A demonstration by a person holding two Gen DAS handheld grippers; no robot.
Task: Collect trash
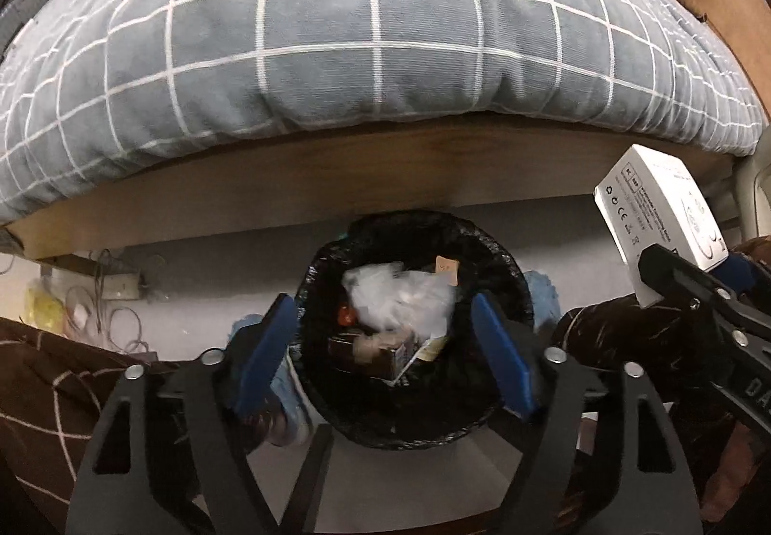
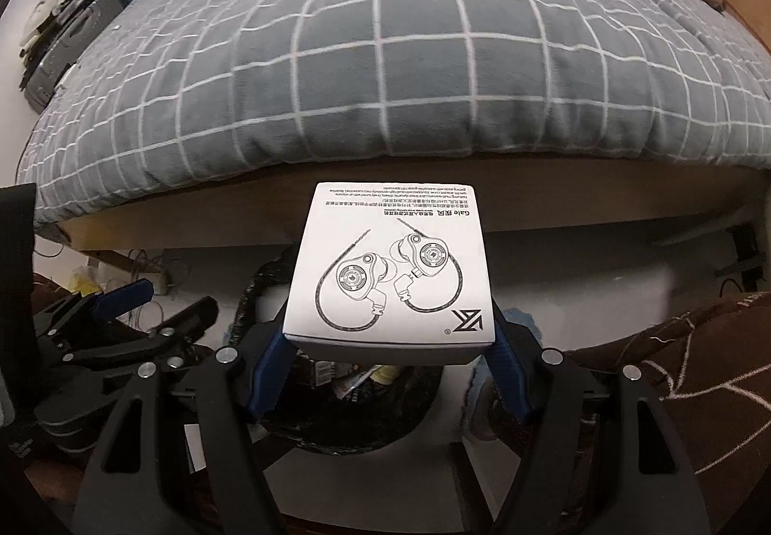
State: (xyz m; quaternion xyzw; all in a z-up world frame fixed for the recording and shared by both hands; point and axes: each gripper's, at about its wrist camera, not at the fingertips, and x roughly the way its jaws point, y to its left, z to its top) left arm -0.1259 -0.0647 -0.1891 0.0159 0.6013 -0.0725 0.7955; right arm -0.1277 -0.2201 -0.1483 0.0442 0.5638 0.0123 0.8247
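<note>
My right hand-held gripper [image 2: 388,371] clamps one white box [image 2: 388,265] above and beside the bin [image 1: 511,274], which stands on the floor against the bed [image 1: 376,43]. If I let go here, I judge the box could clip the rim and fall outside. My left hand-held gripper [image 1: 385,356] hangs released, empty, over the bin. One bin, two grippers.

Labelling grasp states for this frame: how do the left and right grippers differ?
Left gripper stands open with nothing between its pads; right gripper is shut on a white earphone box. The left hangs centred over the black-lined trash bin, where a clear plastic bag lies; the right holds its box off to the bin's side, as the left wrist view shows. Both have blue pads and point steeply down.
</note>
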